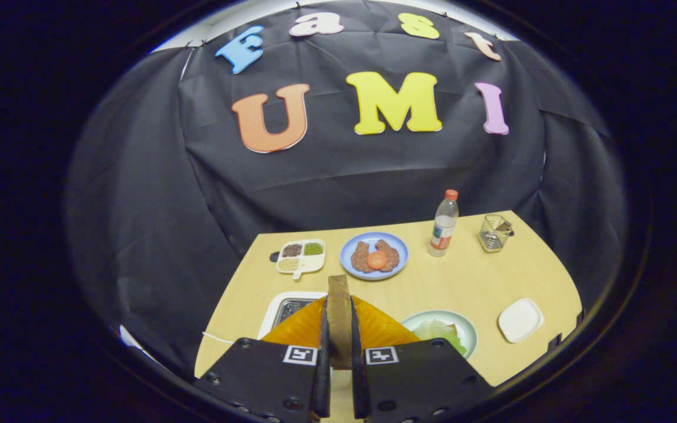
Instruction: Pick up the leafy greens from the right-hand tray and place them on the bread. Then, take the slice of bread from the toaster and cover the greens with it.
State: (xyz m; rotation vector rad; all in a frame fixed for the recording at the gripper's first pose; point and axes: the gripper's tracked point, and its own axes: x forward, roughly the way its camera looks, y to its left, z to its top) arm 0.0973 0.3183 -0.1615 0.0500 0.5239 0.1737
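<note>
My gripper (339,346) is shut on a slice of brown bread (339,305), held upright and edge-on between the two fingers above the table. Just below and left of the fingers sits the white toaster (285,308), its top slots showing. To the right of the fingers stands a pale green plate (462,329) carrying leafy greens (435,330) laid over a bread slice whose corner peeks out beside them.
On the wooden table (468,282) beyond the fingers: a blue plate (374,256) with meat pieces and an orange slice, a white divided dish of seeds (301,257), a water bottle (443,225), a wire basket (494,233). A small white tray (520,320) lies at right.
</note>
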